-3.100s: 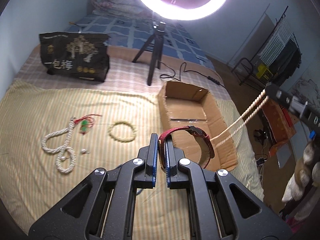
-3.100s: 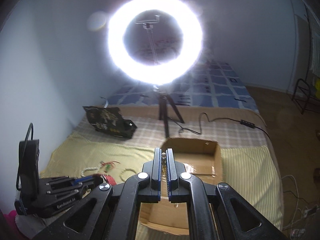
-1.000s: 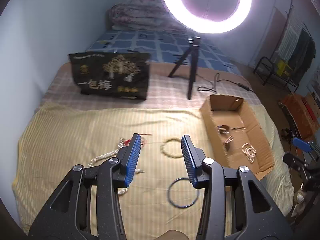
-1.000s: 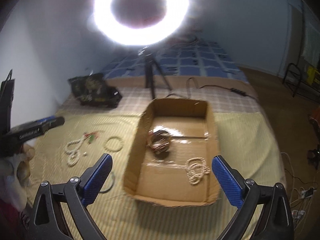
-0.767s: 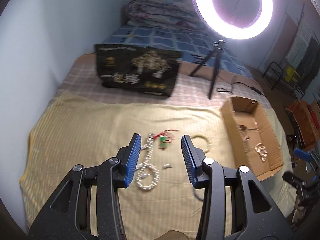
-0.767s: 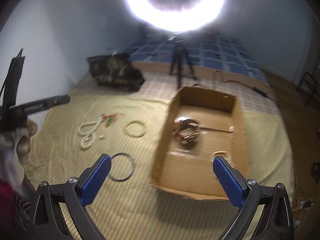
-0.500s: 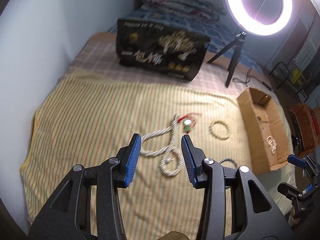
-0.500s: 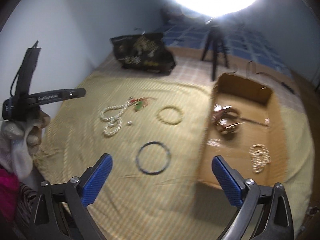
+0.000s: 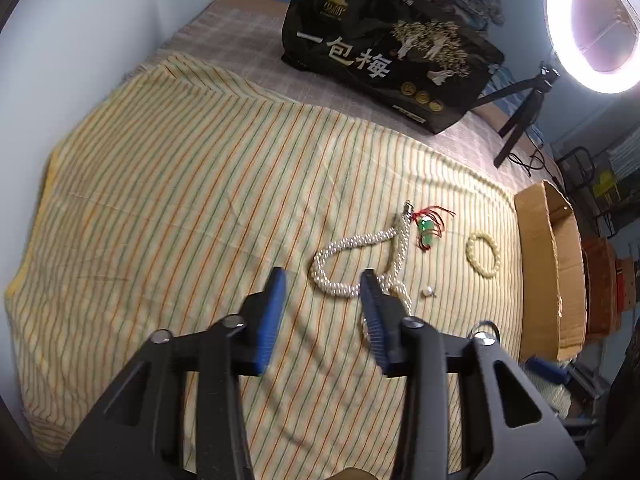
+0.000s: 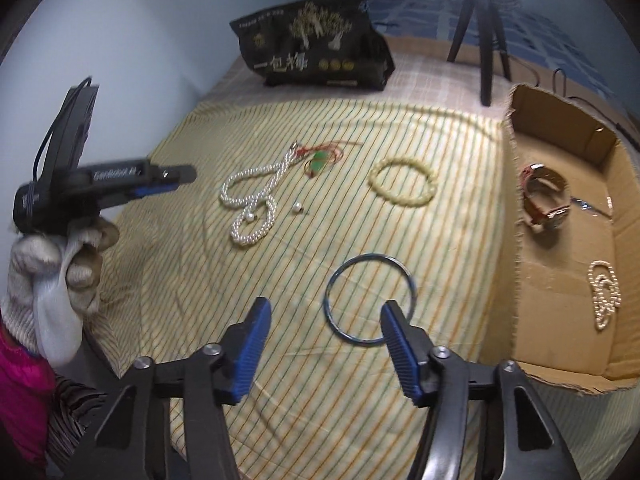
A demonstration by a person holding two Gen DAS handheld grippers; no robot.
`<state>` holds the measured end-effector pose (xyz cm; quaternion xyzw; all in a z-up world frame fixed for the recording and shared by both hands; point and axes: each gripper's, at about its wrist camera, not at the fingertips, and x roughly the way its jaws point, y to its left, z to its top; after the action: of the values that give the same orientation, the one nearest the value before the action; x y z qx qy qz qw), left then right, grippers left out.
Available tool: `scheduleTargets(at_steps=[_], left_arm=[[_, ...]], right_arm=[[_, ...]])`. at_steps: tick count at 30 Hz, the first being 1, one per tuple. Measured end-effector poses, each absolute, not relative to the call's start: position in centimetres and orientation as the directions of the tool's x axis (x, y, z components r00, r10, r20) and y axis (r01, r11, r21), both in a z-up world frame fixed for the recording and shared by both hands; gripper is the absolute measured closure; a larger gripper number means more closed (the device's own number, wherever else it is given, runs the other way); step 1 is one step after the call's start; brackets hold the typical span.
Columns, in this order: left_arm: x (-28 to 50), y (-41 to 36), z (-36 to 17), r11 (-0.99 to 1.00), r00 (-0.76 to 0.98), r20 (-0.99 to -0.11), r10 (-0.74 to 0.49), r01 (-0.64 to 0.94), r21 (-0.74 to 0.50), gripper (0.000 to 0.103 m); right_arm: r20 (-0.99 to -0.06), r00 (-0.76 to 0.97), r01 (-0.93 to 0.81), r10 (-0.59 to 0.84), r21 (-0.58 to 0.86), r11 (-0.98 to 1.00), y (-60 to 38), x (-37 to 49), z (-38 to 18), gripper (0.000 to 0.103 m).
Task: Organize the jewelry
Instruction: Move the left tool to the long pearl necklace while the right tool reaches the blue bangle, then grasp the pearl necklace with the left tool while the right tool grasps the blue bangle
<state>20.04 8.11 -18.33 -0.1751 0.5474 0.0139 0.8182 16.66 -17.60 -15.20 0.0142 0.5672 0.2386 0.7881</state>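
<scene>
My left gripper (image 9: 323,276) hovers over the striped cloth, jaws closing with nothing pressed between them; a white pearl necklace (image 9: 348,242) lies just past its right fingertip. A green pendant on red cord (image 9: 426,232), a loose pearl (image 9: 428,291) and a yellow bead bracelet (image 9: 483,254) lie to the right. My right gripper (image 10: 326,304) is also closing, above a thin dark ring (image 10: 360,257) flat on the cloth. The ring's left arc lies between the pads, untouched. The cardboard box (image 10: 514,208) holds a watch (image 10: 544,200) and a pearl strand (image 10: 604,292).
A black snack bag (image 9: 384,52) stands at the back. A ring light (image 9: 600,28) on a tripod (image 9: 520,116) is behind the box. A pale wall runs along the left. A gloved hand (image 10: 52,264) holds the left gripper at the bed's near-left edge.
Both grippers left the box, where the watch and pearl strand now lie, swung left and sank toward the cloth. The right jaws narrowed a lot, the left slightly.
</scene>
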Motion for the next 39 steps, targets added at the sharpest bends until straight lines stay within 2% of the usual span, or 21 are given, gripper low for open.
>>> scheduleTargets(at_steps=[4,6,22,28,29,35,39], left_arm=[[21.2,7.9,-19.7,0.936,0.372,-0.912,-0.175,-0.224,-0.271,0.069],[21.7,7.8,-20.3,0.937,0.359,-0.916,-0.181,-0.220,-0.271,0.073],[24.1,8.0,-23.2,0.942,0.310,-0.934,-0.177,-0.221,-0.252,0.074],[24.1,6.6,-23.8,0.968,0.276,-0.949,-0.151,-0.155,-0.199,0.074],[24.0,6.4,-23.8,0.974,0.269,-0.953,-0.138,-0.140,-0.181,0.077],[24.1,6.7,-24.2,0.976,0.267,-0.958,-0.107,-0.156,-0.152,0.089],[24.3,4.6,-24.4,0.992,0.308,-0.951,-0.013,-0.119,-0.052,0.092]], right_arm=[[-0.890,0.199,-0.363,0.411,0.323,0.874,-17.2,17.2,-16.3,0.060],[-0.893,0.175,-0.365,0.414,0.331,0.870,-16.8,17.5,-17.1,0.064],[-0.931,0.118,-0.432,0.346,0.266,0.862,-14.4,18.0,-20.2,0.071],[-0.934,0.113,-0.438,0.340,0.260,0.860,-13.7,18.6,-20.8,0.074],[-0.934,0.113,-0.441,0.338,0.258,0.860,-13.6,18.7,-21.0,0.074],[-0.929,0.116,-0.445,0.353,0.269,0.854,-13.7,19.0,-21.3,0.072],[-0.922,0.104,-0.449,0.374,0.292,0.844,-13.9,18.4,-21.7,0.055]])
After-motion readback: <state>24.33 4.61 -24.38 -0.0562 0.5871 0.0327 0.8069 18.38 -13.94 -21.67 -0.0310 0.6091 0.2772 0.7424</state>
